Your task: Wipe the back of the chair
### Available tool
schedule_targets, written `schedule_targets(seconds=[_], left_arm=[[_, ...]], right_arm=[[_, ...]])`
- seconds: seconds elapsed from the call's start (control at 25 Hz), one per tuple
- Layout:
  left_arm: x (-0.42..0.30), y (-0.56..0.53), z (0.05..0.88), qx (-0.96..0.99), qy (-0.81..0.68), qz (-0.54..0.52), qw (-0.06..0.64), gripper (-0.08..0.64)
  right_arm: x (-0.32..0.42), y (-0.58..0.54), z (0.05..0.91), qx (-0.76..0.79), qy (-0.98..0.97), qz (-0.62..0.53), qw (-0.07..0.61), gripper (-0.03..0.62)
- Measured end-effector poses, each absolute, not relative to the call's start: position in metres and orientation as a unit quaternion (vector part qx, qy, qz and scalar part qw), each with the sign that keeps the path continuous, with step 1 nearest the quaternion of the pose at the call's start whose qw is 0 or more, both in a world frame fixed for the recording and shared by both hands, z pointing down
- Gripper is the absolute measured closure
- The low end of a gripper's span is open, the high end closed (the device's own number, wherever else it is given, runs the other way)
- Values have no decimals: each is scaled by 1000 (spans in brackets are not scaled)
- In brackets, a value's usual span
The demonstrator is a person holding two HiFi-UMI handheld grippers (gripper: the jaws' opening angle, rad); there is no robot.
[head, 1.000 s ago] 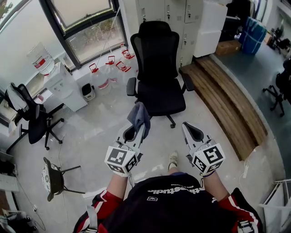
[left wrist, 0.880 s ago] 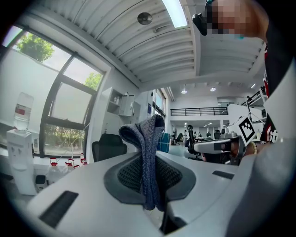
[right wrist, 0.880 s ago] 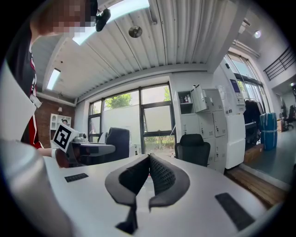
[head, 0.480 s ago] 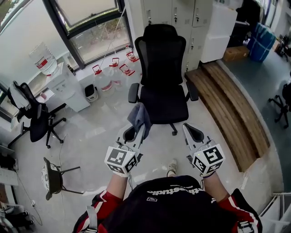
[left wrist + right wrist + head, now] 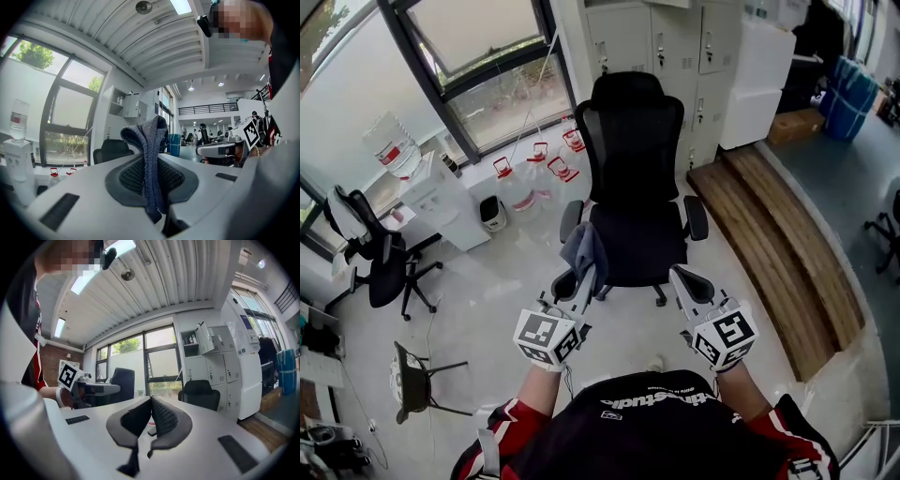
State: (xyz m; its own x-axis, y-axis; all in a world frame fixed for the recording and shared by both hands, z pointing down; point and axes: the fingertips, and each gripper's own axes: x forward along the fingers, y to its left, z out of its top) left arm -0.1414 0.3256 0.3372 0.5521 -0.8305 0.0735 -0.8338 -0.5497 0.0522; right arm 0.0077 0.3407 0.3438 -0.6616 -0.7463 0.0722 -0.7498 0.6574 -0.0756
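Left tool (image 5: 577, 284) clamped on a grey cloth (image 5: 584, 247), held upright facing the black chair (image 5: 636, 150), ready for wiping its back; right tool (image 5: 682, 279) closed, empty, alongside.

Woven cloth (image 5: 150, 140), mesh chair back (image 5: 633, 141)
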Motion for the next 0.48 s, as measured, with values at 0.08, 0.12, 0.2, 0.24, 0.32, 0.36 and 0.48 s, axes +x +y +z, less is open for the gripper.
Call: schedule_targets(seconds=[0.08, 0.12, 0.2, 0.24, 0.32, 0.36, 0.48], left_arm=[[-126, 310, 334, 879, -475, 19, 40, 503], [-118, 303, 332, 879, -476, 19, 39, 503], [-105, 292, 328, 877, -478, 17, 36, 503], [-99, 288, 327, 876, -480, 17, 35, 503], [-88, 281, 327, 874, -484, 18, 33, 503], [-84, 279, 328, 874, -485, 21, 32, 503], [-77, 272, 332, 872, -487, 30, 34, 503]], right_arm=[[21, 328, 345, 399, -916, 50, 20, 577], [28, 322, 346, 393, -918, 51, 22, 577], [40, 312, 347, 384, -921, 55, 21, 577], [47, 307, 347, 382, -922, 56, 19, 577], [60, 297, 347, 382, -922, 56, 15, 577], [65, 293, 348, 383, -922, 59, 13, 577], [76, 283, 352, 387, -920, 68, 4, 577]])
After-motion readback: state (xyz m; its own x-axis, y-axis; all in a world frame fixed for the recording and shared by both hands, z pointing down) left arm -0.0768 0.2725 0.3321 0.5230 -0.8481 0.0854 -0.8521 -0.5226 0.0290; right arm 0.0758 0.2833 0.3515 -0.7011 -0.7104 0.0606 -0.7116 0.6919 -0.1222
